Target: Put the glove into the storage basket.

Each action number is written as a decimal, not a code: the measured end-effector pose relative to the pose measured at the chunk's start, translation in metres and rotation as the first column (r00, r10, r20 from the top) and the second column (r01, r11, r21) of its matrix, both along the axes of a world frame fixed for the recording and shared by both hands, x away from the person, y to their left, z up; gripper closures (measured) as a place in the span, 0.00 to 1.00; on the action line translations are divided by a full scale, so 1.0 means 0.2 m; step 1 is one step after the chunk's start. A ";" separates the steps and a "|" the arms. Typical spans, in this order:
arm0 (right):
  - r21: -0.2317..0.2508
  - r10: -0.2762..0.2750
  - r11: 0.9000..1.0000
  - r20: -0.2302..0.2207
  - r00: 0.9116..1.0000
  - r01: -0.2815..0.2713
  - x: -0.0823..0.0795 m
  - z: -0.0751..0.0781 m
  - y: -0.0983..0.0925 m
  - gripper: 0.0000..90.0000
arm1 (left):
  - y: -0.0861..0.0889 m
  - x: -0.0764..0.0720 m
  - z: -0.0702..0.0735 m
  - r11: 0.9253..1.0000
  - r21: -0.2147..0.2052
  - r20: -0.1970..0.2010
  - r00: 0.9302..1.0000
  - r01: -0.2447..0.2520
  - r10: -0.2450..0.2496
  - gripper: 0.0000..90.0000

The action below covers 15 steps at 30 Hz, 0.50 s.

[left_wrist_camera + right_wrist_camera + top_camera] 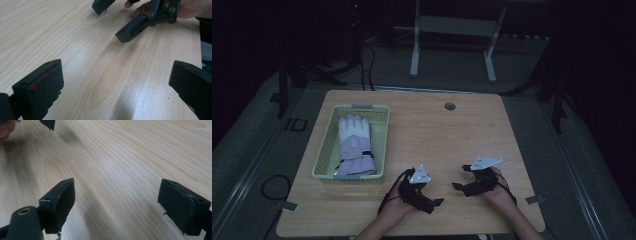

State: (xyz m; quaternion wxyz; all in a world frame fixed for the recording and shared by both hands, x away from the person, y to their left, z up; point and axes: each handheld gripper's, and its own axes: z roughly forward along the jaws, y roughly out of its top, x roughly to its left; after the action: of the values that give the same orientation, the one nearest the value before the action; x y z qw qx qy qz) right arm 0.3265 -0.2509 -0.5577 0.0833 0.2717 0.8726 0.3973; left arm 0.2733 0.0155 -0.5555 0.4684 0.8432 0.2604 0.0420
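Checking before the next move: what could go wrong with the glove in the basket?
The glove fills the basket, so jaws reaching in may snag the mesh wall. The basket looks light and sits near the table edge; a tug could drag it. The left gripper and right gripper, both open, sit close and could collide.

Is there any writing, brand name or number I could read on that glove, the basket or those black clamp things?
No readable text anywhere.
Glove: no lettering can be made out.
Green basket: plain lattice walls, no label.
Left gripper and right gripper: no print; red smudges on one left jaw in the left gripper view are not letters.
Table: bare wood grain.
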 end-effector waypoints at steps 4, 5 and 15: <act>0.011 -0.016 1.000 0.013 1.000 0.016 -0.02 0.00 -0.05 0.15 | -0.03 -0.03 -0.01 1.000 0.011 0.030 0.999 0.027 -0.027 0.00; 0.014 -0.018 1.000 0.016 1.000 0.017 -0.03 0.00 -0.06 0.15 | -0.04 -0.03 -0.01 0.999 0.017 0.030 0.999 0.031 -0.031 0.00; 0.023 -0.046 0.999 0.032 0.998 0.045 -0.08 0.00 -0.17 0.15 | -0.09 -0.08 -0.04 0.997 0.028 0.042 0.996 0.073 -0.074 0.00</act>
State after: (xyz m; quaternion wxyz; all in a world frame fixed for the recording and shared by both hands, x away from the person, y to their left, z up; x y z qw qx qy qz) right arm 0.3111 -0.2844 -0.5582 0.1033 0.2861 0.8601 0.4095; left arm 0.2567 -0.0020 -0.5636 0.4639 0.8573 0.2186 0.0462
